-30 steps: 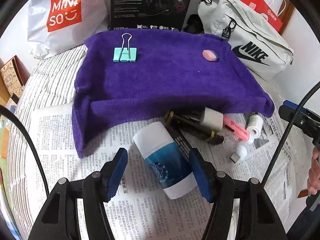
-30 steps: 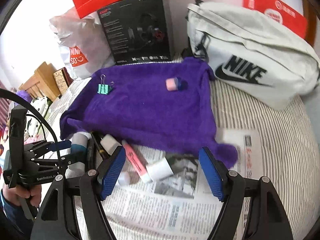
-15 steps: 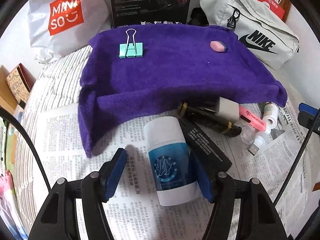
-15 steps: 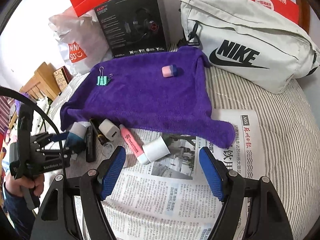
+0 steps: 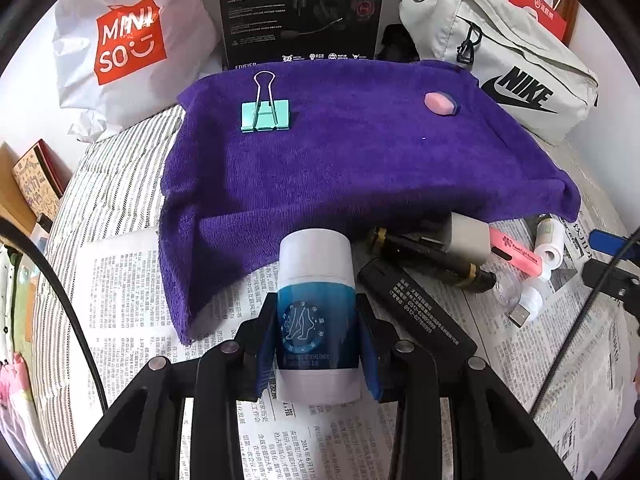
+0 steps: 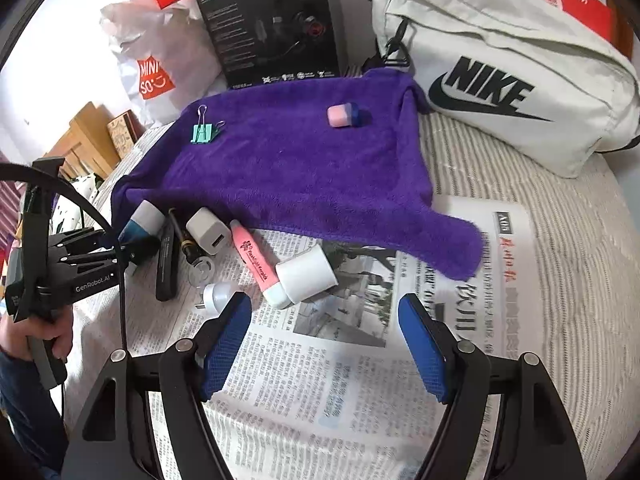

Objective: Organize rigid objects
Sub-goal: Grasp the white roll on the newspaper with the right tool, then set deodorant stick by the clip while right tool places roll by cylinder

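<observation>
Your left gripper (image 5: 316,340) had just closed its blue fingers (image 5: 266,344) on the white and blue bottle (image 5: 316,300), which lay on the newspaper (image 5: 120,300) with its white cap touching the near edge of the purple towel (image 5: 360,168). Your right gripper (image 6: 324,344) hung over bare newspaper with its fingers spread wide and nothing between them. Just beyond it lay a white cylinder (image 6: 306,274) touching a pink highlighter (image 6: 256,264), then a white plug (image 6: 216,296), a white charger cube (image 6: 208,232) and a black rectangular bar (image 6: 166,264), all crowded together at the towel's near edge. Farther back on the towel sat a teal binder clip (image 5: 264,114) to the left and a pink and blue eraser (image 6: 344,116) to the right, well apart. Behind the towel stood a white Miniso bag (image 5: 128,44), a black headset box (image 5: 300,12) and a grey Nike bag (image 6: 500,80), on a striped bed (image 6: 560,240).
</observation>
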The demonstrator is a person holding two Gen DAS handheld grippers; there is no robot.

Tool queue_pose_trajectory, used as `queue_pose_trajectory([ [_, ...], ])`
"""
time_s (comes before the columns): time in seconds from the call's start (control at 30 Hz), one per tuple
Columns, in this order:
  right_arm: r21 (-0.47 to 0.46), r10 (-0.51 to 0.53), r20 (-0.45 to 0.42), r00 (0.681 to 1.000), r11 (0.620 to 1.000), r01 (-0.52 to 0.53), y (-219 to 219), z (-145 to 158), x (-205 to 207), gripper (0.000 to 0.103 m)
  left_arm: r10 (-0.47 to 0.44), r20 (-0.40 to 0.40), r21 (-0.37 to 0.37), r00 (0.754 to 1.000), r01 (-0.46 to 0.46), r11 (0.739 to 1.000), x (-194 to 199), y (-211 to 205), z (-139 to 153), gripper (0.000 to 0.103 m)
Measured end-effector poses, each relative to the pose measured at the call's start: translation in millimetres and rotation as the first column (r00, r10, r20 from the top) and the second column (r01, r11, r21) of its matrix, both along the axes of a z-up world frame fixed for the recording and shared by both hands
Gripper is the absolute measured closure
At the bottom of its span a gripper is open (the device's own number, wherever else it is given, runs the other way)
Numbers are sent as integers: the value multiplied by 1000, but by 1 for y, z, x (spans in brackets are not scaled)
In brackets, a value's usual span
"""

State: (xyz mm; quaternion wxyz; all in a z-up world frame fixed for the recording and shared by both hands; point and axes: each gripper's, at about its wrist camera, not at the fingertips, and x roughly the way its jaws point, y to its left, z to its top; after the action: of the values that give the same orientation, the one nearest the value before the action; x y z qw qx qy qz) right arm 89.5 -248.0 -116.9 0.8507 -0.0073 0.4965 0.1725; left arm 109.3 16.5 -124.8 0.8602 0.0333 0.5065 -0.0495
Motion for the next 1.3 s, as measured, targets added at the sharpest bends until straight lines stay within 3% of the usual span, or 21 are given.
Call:
queue_pose_trajectory([
  [0.07,-12,7,9,1000,1000,-7,4,-6,4,30,-4,2,7,1000,4,1000,0,-1,0,69],
  [0.2,-37,44,12,999,998,-43,13,-18,15,52,-9,4,-8,1000,9,1000,0,0,0,69],
  [0.33,-44,59,35,998,997,-58,17,-23,23,61,-7,10,-14,1000,7,1000,-2,2,0,69],
  [0.37,-58,62,31,998,996,-61,19,-24,25,70,-7,12,-12,1000,7,1000,-2,2,0,69],
  [0.9,-75,73,51,996,995,-69,28,-31,35,71,-9,8,-22,1000,9,1000,-1,0,0,64],
  [1.1,-56,54,17,998,997,-53,18,-29,29,71,-1,3,-48,1000,1,999,-2,6,1,69],
  [1.3,-76,44,40,998,996,-41,12,-31,22,71,-19,28,-23,999,20,1000,-1,3,0,69],
])
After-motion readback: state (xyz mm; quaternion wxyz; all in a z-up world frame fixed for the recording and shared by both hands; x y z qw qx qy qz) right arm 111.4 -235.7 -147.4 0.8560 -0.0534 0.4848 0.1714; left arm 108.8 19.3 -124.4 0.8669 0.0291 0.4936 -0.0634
